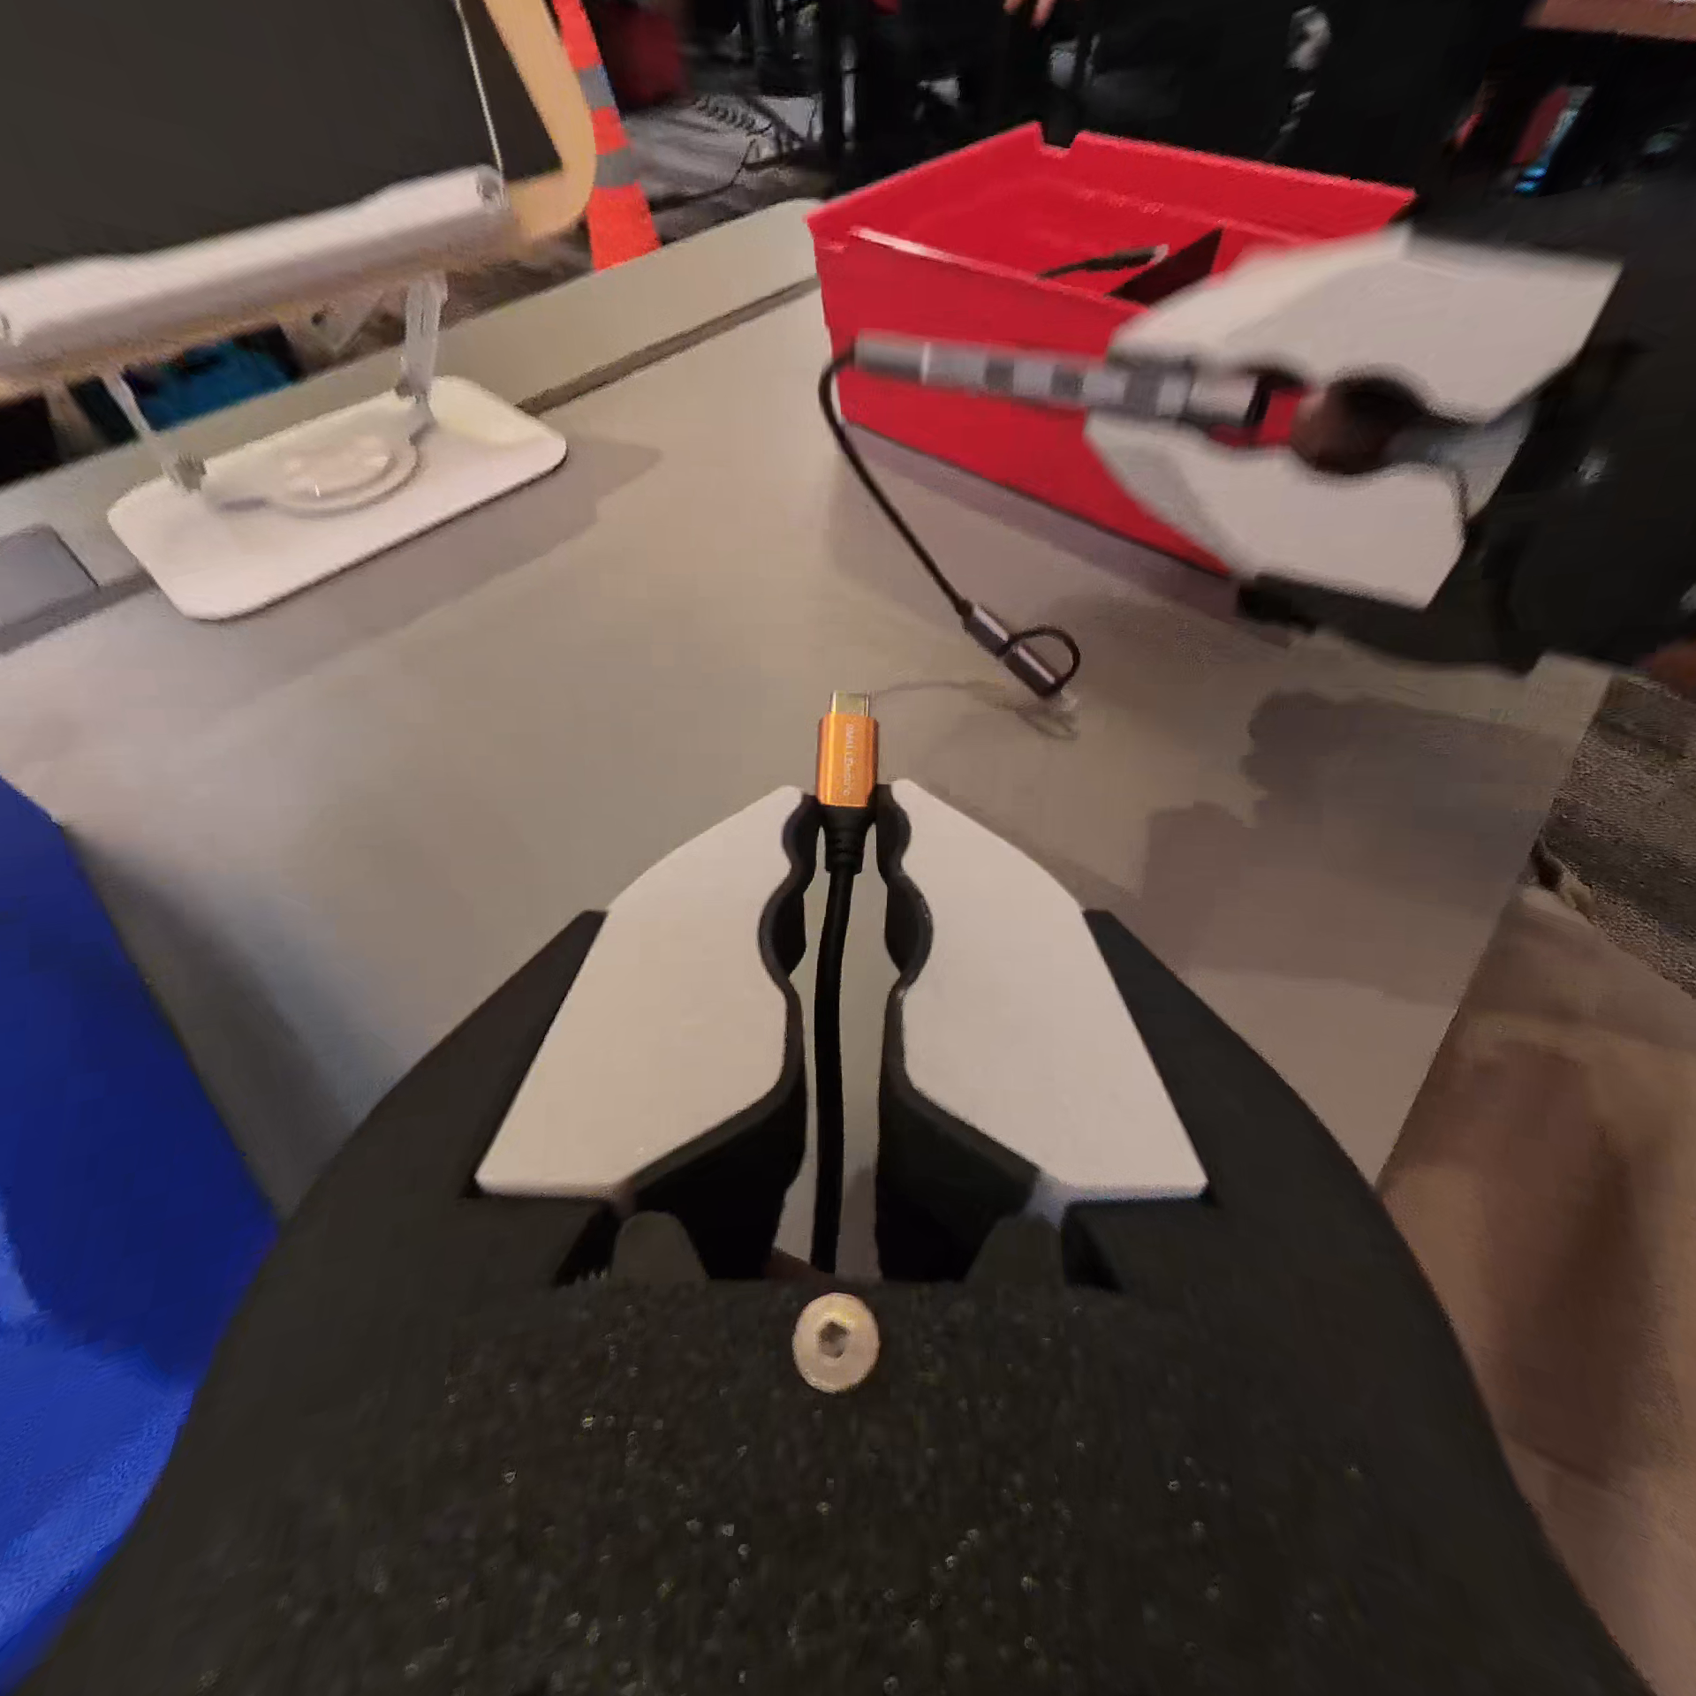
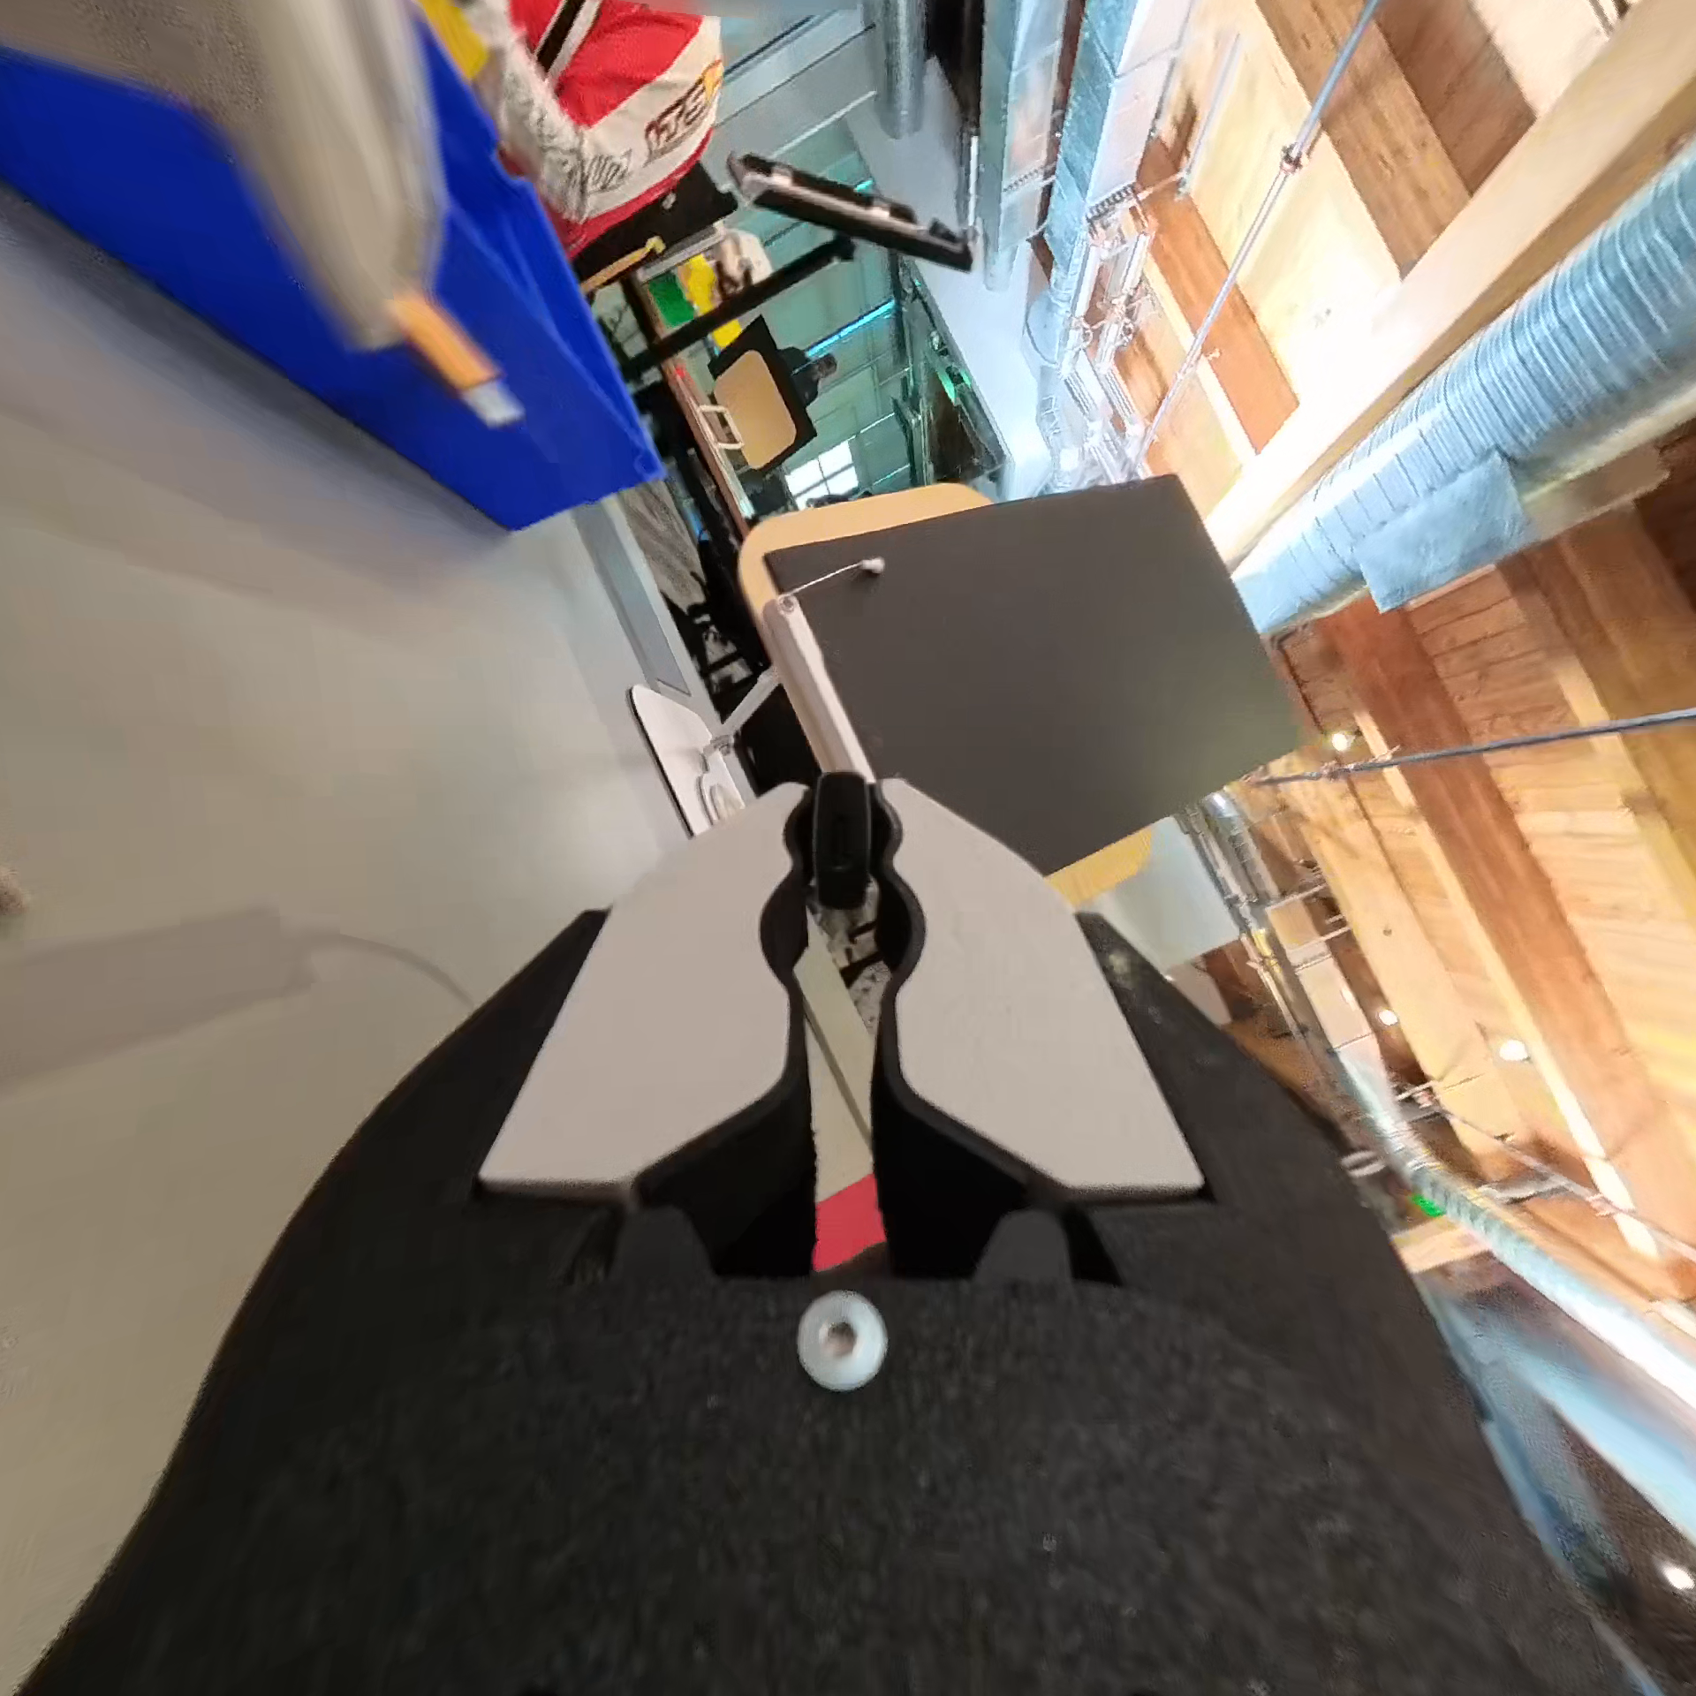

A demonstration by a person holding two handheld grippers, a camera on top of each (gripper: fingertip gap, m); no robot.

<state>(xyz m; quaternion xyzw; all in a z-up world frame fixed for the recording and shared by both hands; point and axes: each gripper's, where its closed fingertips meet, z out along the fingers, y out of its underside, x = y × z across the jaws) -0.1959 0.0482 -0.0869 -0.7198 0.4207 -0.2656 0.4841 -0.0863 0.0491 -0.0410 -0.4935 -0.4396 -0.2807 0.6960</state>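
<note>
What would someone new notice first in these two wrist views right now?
Probably the orange-collared cable plug, sticking out of the shut left gripper above the grey table. Next, the right gripper, at the upper right of the left wrist view, clamping a slim grey adapter in front of the red bin, its black lead drooping to the table.

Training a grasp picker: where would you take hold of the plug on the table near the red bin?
Likely the plug by its grey barrel, from above, jaws across its narrow width: it lies low on the table, and its thin cable offers little hold.
</note>
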